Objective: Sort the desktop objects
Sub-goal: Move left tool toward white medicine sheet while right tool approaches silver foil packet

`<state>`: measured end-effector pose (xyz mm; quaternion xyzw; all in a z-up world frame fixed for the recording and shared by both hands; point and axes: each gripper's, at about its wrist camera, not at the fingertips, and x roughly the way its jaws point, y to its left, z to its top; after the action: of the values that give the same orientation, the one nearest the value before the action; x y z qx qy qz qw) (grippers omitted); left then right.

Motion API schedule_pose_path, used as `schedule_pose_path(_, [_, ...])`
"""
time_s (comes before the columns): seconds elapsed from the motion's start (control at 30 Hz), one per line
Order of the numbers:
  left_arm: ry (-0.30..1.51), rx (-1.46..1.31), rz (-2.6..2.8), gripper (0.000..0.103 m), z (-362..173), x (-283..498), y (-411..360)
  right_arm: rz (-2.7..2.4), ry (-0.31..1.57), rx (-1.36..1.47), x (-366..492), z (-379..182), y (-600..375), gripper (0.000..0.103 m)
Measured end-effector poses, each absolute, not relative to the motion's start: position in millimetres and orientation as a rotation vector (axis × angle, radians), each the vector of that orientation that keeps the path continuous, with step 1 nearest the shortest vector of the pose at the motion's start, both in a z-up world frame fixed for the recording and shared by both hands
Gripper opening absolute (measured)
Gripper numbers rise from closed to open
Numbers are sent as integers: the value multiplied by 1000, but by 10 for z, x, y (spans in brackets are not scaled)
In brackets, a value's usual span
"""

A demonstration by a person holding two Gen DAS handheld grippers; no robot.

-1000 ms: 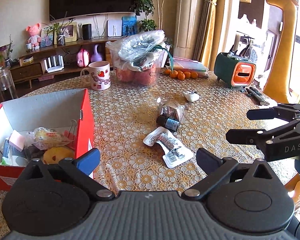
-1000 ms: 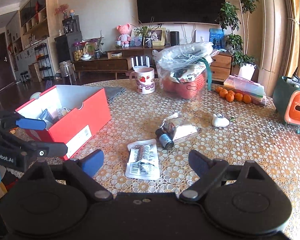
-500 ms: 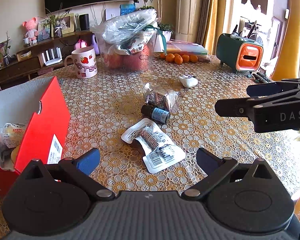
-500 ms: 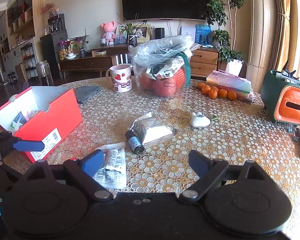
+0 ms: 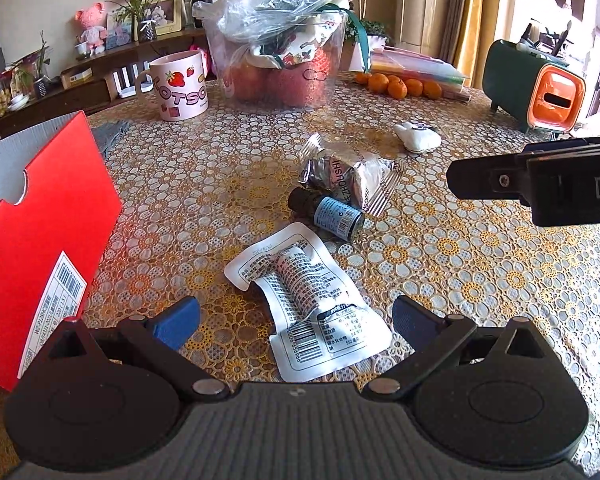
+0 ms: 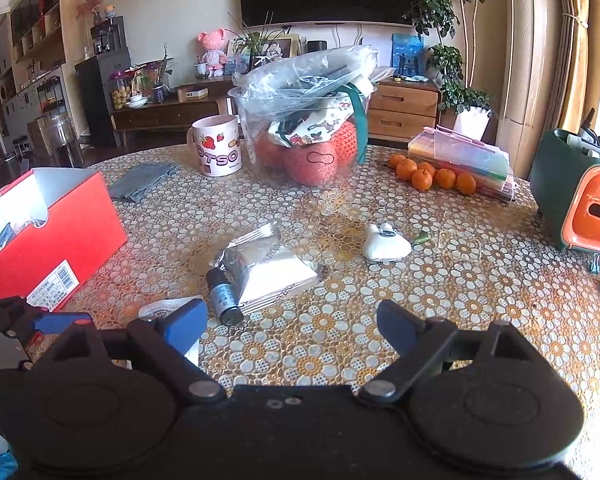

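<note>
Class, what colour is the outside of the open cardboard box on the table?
Red outside, white inside: the cardboard box shows best in the right wrist view.

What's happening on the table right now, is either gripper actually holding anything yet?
Neither gripper holds anything. The left gripper is open, with the white sachet lying on the table between its fingers, not pinched. The right gripper is also open, over bare tablecloth just short of the small dark bottle and the silver foil packet. The red box sits open to the left with some items already inside.
</note>
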<state>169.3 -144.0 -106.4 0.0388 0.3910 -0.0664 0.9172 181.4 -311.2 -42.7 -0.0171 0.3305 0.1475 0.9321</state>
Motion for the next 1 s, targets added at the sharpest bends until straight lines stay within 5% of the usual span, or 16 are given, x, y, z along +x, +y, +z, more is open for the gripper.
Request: schedule_pose_path(1.0, [822,69,-63,103,-1300,2044,-1173,407,745,-175,2814,-864,-2718,86])
